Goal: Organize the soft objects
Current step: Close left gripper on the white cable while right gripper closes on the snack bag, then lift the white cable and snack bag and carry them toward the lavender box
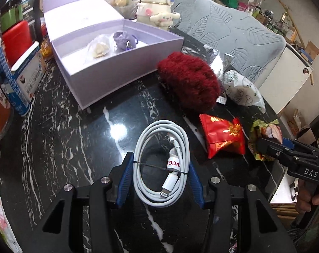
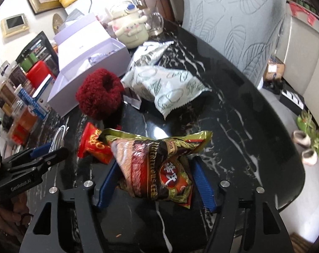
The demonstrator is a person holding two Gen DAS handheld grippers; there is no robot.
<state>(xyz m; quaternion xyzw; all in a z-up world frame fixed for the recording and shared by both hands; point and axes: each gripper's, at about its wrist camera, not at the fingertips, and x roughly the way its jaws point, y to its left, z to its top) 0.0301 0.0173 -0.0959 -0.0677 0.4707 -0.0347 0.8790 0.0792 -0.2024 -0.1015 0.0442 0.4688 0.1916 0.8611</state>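
**Cable pinched, snack bag loose**

Nearest the left gripper (image 1: 161, 169): coiled white cable (image 1: 161, 164) pinched between its blue pads. Right gripper (image 2: 157, 181) straddles the green snack packet (image 2: 159, 164), jaws apart (left pad touching, right one clear). Red packet (image 1: 223, 138) just beside. Beyond, maroon scrunchie (image 1: 189, 82) and white pouch (image 2: 165, 84) crowd the way to the open lilac box (image 1: 125, 67); bare marble table (image 1: 75, 137) left of the cable.

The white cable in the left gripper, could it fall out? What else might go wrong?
The left gripper pinches the coiled white cable only across its sides, so loops could sag or slip free on the way to the lavender box. The right gripper stands open around the green snack packet, a slippery wrapper touching the red packet, which may get dragged along.
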